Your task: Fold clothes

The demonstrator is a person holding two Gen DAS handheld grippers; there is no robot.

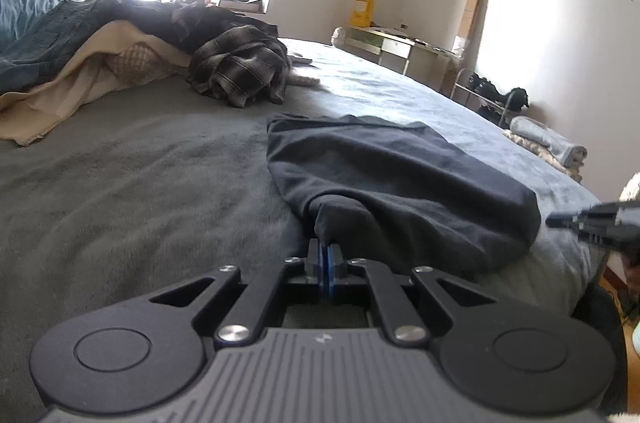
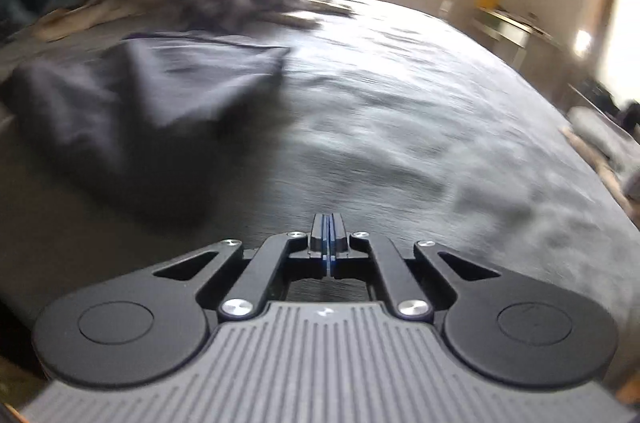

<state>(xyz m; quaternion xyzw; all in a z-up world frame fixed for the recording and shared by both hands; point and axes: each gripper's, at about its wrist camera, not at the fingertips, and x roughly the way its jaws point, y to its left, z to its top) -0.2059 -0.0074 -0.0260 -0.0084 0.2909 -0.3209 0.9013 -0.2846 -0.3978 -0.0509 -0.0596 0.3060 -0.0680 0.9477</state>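
Dark shirt lies on the bed, partly folded; left gripper has its fingers clamped on a corner; right gripper is closed on nothing; plaid shirt waits, unfolded.

One dark navy garment is lying at centre on one grey bed cover. One plaid shirt is sitting at eleven o'clock beside one beige cloth and one blue quilt. One yellow box is standing at one o'clock. Two grippers are showing: left gripper, right gripper.
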